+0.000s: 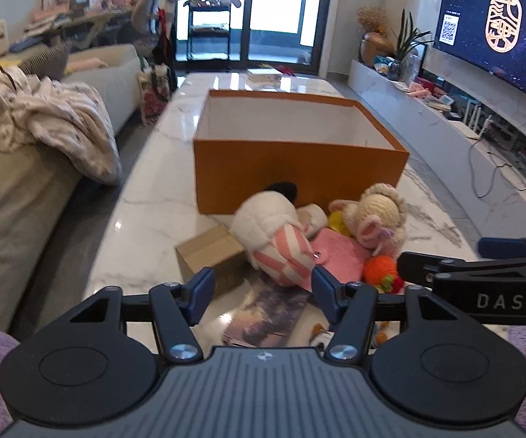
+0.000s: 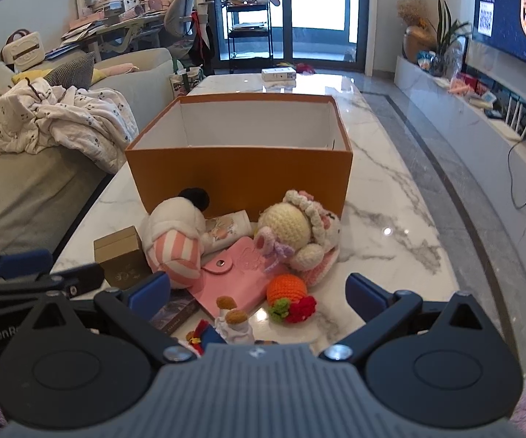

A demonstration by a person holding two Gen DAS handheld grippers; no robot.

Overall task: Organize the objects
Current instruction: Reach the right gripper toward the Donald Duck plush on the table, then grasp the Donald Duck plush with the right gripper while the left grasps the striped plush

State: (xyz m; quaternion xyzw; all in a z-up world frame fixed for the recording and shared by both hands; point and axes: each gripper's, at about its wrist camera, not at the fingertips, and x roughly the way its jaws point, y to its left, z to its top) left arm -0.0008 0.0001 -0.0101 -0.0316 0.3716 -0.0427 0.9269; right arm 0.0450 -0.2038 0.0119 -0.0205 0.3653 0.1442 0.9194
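Right wrist view: both grippers' jaws released, figurine (image 2: 234,323) half hidden behind right gripper (image 2: 259,294).

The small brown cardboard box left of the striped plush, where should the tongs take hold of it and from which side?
Grip the small brown cardboard box across its two flat side walls, coming from above and the near side. It stands upright with its top free, but the striped plush sits close against its right side, so that pad probably has to slip in between. The left tongs, open, are nearest.

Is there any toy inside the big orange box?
No, the orange box shows only bare white walls inside; the toys lie in front of it.
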